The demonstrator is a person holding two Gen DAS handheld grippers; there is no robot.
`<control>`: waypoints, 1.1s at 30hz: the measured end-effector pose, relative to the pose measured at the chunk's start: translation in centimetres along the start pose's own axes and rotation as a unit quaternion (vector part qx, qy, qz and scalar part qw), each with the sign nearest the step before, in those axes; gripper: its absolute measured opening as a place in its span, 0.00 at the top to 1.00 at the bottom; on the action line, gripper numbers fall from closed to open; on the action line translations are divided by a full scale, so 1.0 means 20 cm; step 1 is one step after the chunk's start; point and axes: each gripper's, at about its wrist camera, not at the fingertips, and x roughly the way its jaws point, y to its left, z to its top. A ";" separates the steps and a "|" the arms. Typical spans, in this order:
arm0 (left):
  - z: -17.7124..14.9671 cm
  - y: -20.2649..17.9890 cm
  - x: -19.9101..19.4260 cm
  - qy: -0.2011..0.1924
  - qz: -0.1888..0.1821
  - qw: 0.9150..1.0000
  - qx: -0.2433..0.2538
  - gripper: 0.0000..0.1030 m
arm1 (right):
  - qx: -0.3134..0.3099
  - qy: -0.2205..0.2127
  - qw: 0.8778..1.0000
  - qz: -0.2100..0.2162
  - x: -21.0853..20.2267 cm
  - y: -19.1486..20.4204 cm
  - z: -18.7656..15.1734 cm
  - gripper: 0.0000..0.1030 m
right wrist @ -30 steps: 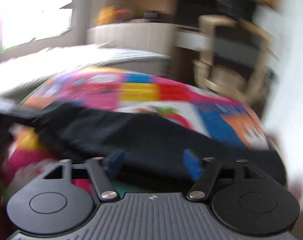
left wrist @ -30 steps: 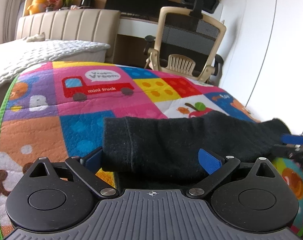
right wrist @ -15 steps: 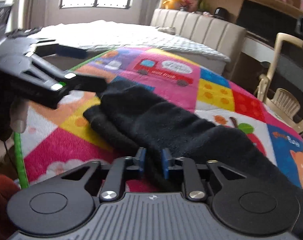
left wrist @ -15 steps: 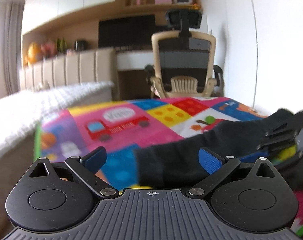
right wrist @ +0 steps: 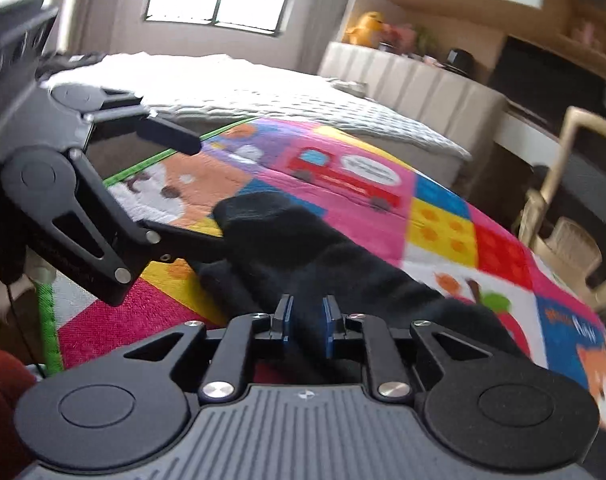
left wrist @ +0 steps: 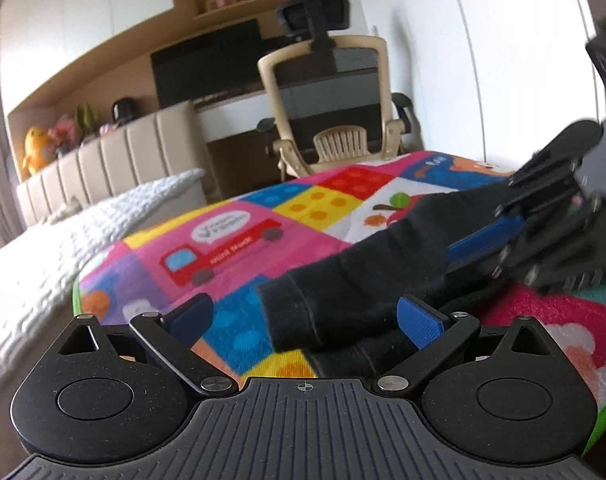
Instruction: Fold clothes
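From my left hand-held gripper (left wrist: 305, 322) I see its blue pads spread wide with nothing clamped; the ribbed cuff end of the black garment (left wrist: 343, 292) lies between them, off toward the right pad. Half a second ago the pads were spread just as wide, but the cuff now sits closer in and the whole view is tilted, with the mat sloping up to the right.

My right hand-held gripper (right wrist: 306, 322) is pinched nearly closed on a fold of that black garment, the cloth bunched between its two blue pads. It had that same pinch half a second ago; a second ago its pads were apart and the picture was smeared with motion. From the left camera I see the right hand-held gripper at the far right, on the garment, blurred.

The garment stretches as a long dark band across the colourful play mat (left wrist: 223, 240), which shows a red mini truck, yellow and red dotted squares and an apple. In the right camera the left hand-held gripper stands at the cuff end, closer to the cloth than it was.

Beyond the mat lie a bed with a white quilted cover (right wrist: 263, 92), a beige padded headboard (left wrist: 115, 152), a yellow plush toy (left wrist: 35, 148) and a beige office chair (left wrist: 331, 112) at a desk.
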 end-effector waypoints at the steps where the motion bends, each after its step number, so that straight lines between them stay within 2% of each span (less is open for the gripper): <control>1: -0.01 0.01 0.00 0.001 0.003 1.000 -0.005 0.02 | -0.008 0.008 1.000 0.007 0.03 0.02 0.01 0.83; 2: -0.01 0.02 0.00 0.002 0.007 1.000 -0.010 0.02 | -0.017 0.015 1.000 0.014 0.07 0.04 0.02 0.78; 3: -0.02 0.03 0.00 0.003 0.009 1.000 -0.014 0.02 | -0.025 0.023 0.999 0.021 0.10 0.05 0.03 0.66; 5: -0.02 0.06 -0.01 0.004 0.013 1.000 -0.017 0.02 | -0.046 0.027 0.998 0.021 0.13 0.09 0.04 0.64; 6: -0.02 0.07 -0.01 0.004 0.014 1.000 -0.017 0.02 | -0.057 0.024 0.998 0.014 0.14 0.11 0.04 0.66; 8: -0.02 0.08 -0.01 0.003 0.016 1.000 -0.015 0.02 | -0.066 0.018 0.998 -0.014 0.13 0.13 0.05 0.89; 9: -0.02 0.09 0.00 0.003 0.017 1.000 -0.014 0.02 | -0.068 0.014 0.997 -0.026 0.13 0.13 0.05 0.95; 15: 0.01 0.06 0.02 -0.002 0.016 1.000 0.013 0.02 | 0.011 -0.018 0.999 -0.033 -0.02 -0.02 0.11 0.95; 19: 0.06 -0.02 0.06 -0.016 0.010 0.997 0.078 0.02 | 0.039 -0.013 0.999 -0.025 -0.09 -0.06 0.08 0.95; 22: 0.12 -0.10 0.11 -0.019 0.010 0.990 0.138 0.02 | 0.060 -0.010 0.998 -0.027 -0.10 -0.07 0.06 0.95; 25: 0.17 -0.17 0.12 -0.024 -0.004 0.984 0.176 0.02 | 0.082 -0.017 0.996 -0.030 -0.12 -0.09 0.04 0.95; 28: 0.19 -0.20 0.14 -0.032 -0.024 0.982 0.185 0.02 | 0.110 -0.025 0.993 -0.030 -0.13 -0.12 0.02 0.95; 33: 0.19 -0.19 0.20 -0.029 -0.015 0.985 0.171 0.02 | 0.129 -0.039 0.990 -0.033 -0.18 -0.16 0.00 0.95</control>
